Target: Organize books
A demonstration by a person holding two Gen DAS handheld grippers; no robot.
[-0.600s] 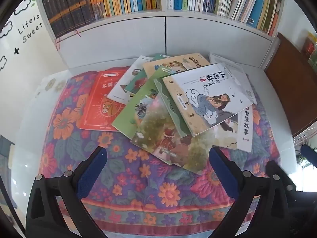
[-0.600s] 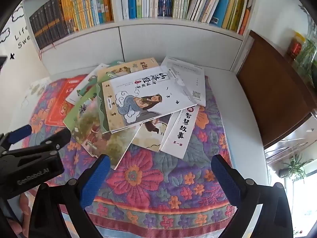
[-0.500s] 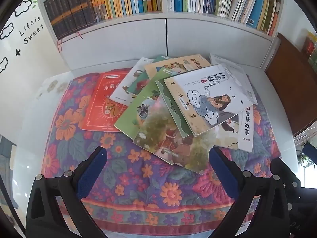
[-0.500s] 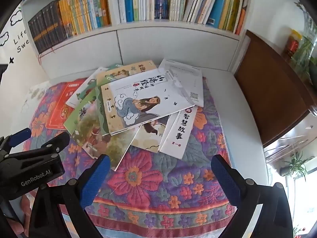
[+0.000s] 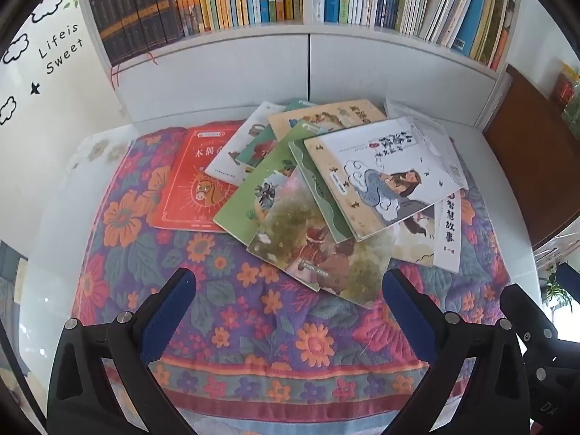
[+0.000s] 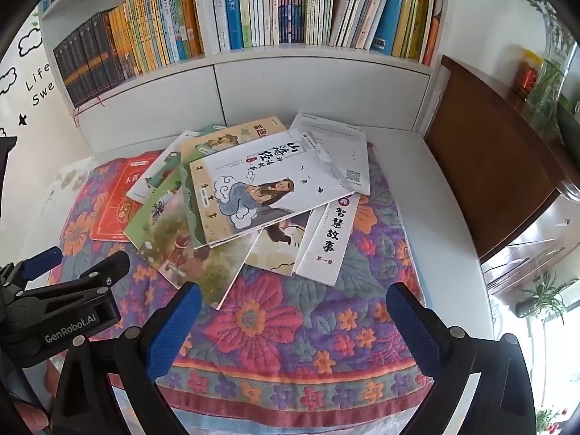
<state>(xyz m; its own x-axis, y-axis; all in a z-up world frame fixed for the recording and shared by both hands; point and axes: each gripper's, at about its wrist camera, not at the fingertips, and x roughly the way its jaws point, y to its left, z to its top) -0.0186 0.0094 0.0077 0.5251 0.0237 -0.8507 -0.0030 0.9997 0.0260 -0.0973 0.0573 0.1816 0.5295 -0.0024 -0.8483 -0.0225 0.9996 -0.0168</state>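
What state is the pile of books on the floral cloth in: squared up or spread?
Spread. The books lie flat, fanned and overlapping at different angles on the floral cloth; the red one sticks out at the left.

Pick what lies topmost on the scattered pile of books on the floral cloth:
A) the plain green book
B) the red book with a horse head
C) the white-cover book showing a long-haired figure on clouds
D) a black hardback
C: the white-cover book overlaps every neighbour, while the red book lies partly under others at the pile's left.
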